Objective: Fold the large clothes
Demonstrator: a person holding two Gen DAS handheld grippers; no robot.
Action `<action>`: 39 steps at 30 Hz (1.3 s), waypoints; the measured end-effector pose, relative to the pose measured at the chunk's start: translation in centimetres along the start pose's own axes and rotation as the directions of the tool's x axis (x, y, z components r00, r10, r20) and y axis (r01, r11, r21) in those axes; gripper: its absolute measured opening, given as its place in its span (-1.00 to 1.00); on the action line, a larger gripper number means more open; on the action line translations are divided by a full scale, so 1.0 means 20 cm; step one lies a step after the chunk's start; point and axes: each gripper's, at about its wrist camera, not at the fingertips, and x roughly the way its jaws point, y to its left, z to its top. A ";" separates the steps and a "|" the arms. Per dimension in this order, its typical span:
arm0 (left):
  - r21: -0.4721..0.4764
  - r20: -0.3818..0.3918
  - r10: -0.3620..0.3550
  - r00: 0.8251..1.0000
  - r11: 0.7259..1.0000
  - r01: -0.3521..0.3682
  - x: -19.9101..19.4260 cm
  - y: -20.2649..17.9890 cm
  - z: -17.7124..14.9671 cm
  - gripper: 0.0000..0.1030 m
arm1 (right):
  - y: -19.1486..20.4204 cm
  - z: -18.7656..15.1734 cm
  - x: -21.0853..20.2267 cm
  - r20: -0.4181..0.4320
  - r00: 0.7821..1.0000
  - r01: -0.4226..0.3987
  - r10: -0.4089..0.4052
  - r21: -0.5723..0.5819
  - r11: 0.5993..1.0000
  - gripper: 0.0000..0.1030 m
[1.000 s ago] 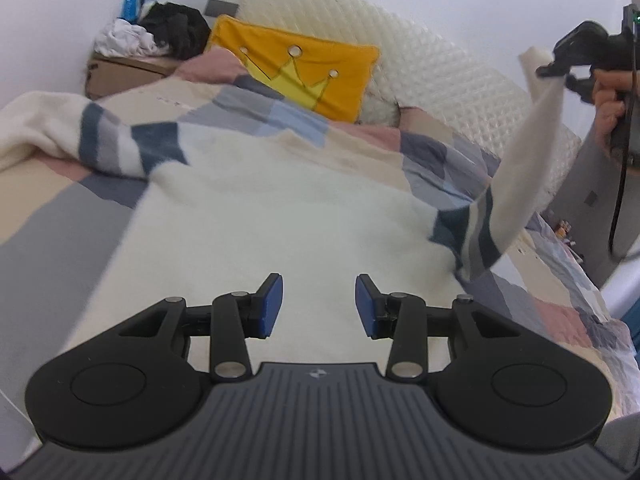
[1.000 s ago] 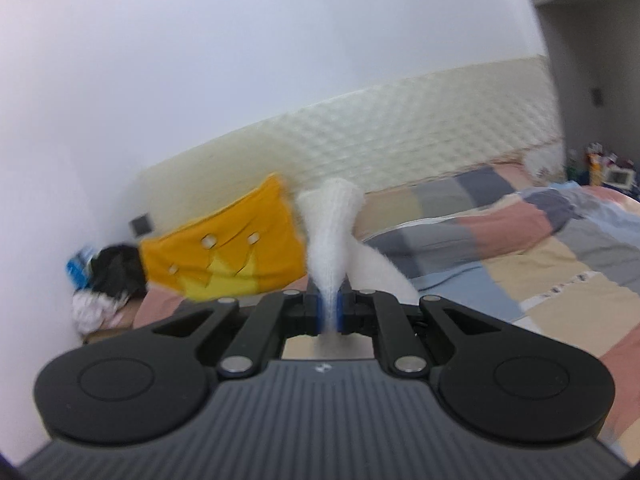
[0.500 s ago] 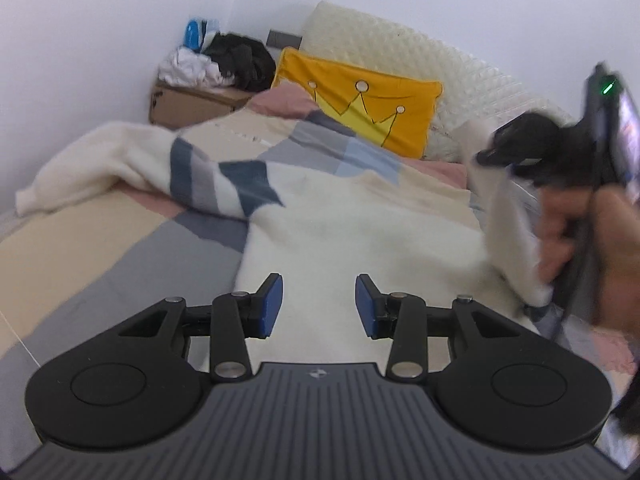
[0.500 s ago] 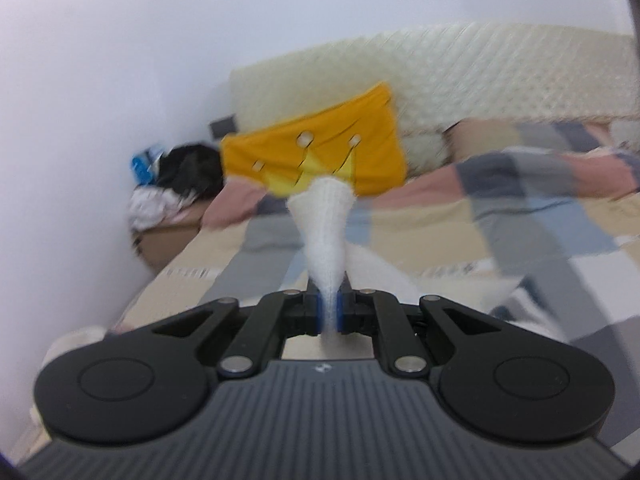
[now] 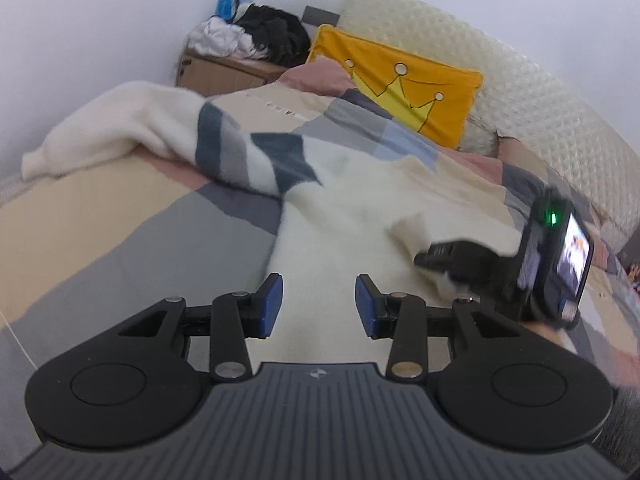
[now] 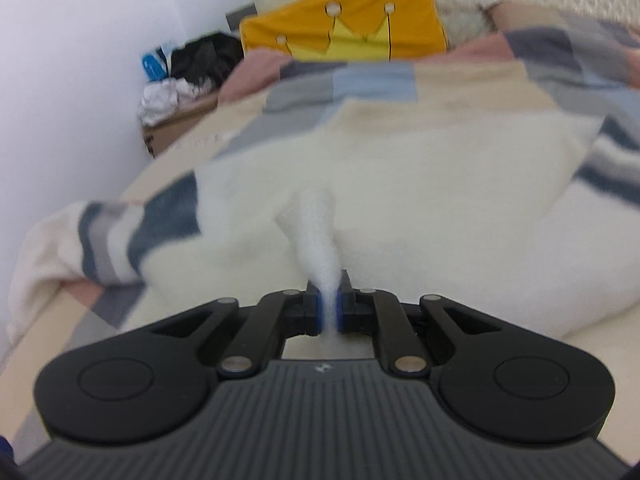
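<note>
A large cream sweater [image 5: 360,208] with dark blue and grey bands lies spread on the bed; it also shows in the right wrist view [image 6: 400,184]. Its left sleeve [image 5: 112,124] stretches out to the far left. My left gripper [image 5: 319,307] is open and empty, low over the sweater's near body. My right gripper [image 6: 329,307] is shut on the cuff of the right sleeve [image 6: 316,224] and holds it over the sweater's body. The right gripper also shows in the left wrist view [image 5: 424,258], to the right of my left one.
A bedspread [image 5: 100,232] of beige, grey and pink blocks covers the bed. A yellow crown pillow [image 5: 396,80] leans on the quilted cream headboard [image 5: 520,92]. A cardboard box [image 5: 224,72] piled with clothes stands in the far left corner by the wall.
My right gripper has carried the sleeve cuff from high at the right down and left across the sweater's body. The left gripper stays open and has swung a little left.
</note>
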 end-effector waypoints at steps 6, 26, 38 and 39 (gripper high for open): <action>-0.042 -0.010 -0.009 1.000 0.999 0.009 0.08 0.02 0.00 -0.11 | -0.05 -0.03 0.01 -0.037 0.998 -0.052 0.053 0.020 0.998 -0.77; 0.032 -0.030 -0.053 0.998 0.998 0.054 0.20 -0.22 -0.10 -0.11 | -0.47 0.23 -0.33 -0.127 0.966 -0.225 0.225 0.017 0.974 0.15; 0.130 -0.138 -0.101 0.985 0.984 0.120 0.54 -0.48 -0.04 -0.11 | -0.82 0.34 -0.09 -0.146 0.940 -0.298 0.308 0.083 0.951 0.19; 0.131 -0.139 -0.118 0.983 0.982 0.136 0.58 -0.49 -0.02 -0.11 | -0.82 0.34 -0.07 -0.159 0.934 -0.312 0.320 0.073 0.947 0.19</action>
